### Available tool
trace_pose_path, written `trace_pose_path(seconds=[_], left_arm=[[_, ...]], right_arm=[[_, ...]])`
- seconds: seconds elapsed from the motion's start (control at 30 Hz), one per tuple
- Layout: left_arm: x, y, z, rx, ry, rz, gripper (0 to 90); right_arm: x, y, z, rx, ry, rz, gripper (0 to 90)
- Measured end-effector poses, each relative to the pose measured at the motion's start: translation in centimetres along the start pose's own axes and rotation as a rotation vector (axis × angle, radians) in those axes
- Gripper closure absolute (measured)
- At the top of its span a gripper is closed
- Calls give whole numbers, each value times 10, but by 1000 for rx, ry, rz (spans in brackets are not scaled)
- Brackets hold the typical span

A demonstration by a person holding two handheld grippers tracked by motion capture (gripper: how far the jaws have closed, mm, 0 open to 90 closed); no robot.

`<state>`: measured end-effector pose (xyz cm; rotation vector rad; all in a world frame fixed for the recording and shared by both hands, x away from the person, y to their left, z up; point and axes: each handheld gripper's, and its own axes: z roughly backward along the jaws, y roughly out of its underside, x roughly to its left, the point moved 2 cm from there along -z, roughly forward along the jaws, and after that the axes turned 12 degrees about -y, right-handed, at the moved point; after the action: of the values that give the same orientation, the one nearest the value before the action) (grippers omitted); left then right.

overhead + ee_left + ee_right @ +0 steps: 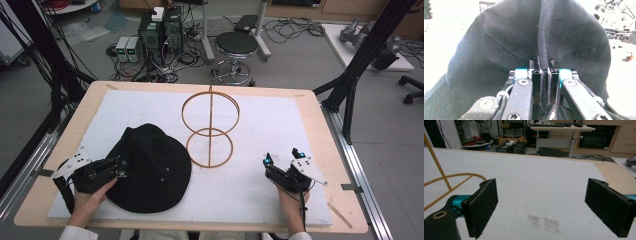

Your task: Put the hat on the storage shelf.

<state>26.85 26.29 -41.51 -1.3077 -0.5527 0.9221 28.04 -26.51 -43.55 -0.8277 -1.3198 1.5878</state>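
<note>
A black fabric hat [150, 167] lies on the white mat at the left front. My left gripper [121, 165] is at its left edge, shut on a fold of the brim; up close the cloth of the hat [506, 47] is pinched between the two jaws of the left gripper [541, 62]. A yellow wire stand [210, 127] with two rings on a post rises at the middle of the mat. My right gripper [282, 157] rests at the right front, open, with bare mat between its pads [484, 205]. The stand's base ring [446, 182] shows to its left.
The white mat [270, 125] covers a wooden table [325, 135]. A black frame post [350, 95] stands off the right edge. Beyond the far edge are a stool [236, 47], computer cases [160, 30] and cables on the floor.
</note>
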Motion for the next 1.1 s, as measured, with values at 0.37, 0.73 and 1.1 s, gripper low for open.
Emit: trace_pose_path(seconds=[0.37,0.73,1.1], left_arm=[[1,-20,13,-107,-1,14,863],[7,-46,36,-246,4,29,863],[4,-72,50,-387,65,71,863]], right_arm=[[-2,0,1,-5,1,-15,105],[-9,-2,3,-16,15,-32,105],[-9,-2,2,-19,23,-22,105]])
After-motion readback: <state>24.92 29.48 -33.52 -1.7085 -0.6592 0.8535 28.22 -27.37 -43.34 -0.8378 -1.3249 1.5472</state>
